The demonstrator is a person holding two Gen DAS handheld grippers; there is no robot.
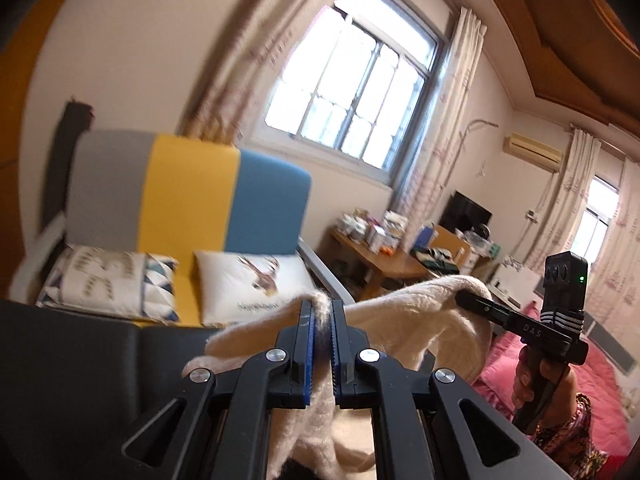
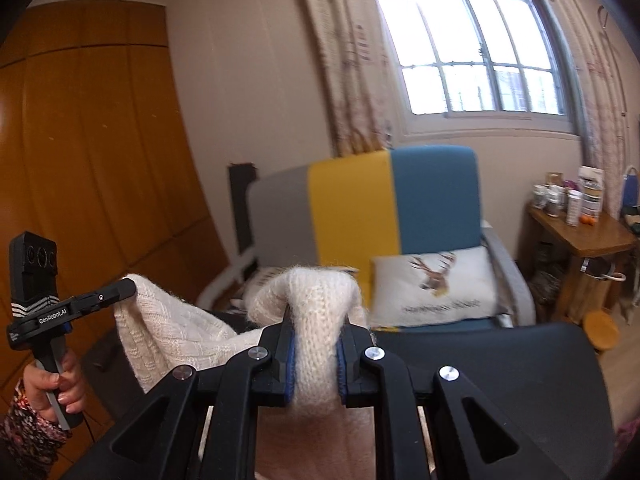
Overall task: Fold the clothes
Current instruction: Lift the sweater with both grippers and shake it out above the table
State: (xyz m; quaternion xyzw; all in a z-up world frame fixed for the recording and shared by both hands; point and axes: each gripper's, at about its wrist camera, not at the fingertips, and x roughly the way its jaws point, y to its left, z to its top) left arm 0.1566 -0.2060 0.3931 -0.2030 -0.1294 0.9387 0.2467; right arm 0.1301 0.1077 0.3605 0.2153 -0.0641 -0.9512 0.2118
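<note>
The sweater hangs in the air between my two tools, above a black surface and in front of the chair, so that its weight can pull it straight while I hold two points apart. My left tool is pinching a thin fuzzy edge of it; my right tool is pinching a thick bunched roll. It is cream, a soft fluffy knit with a ribbed pattern, sagging in a loose swag between the grips and trailing down below them. It is not flat or squared yet; whether I am opening it out or bringing it over into a fold, I cannot tell.
</note>
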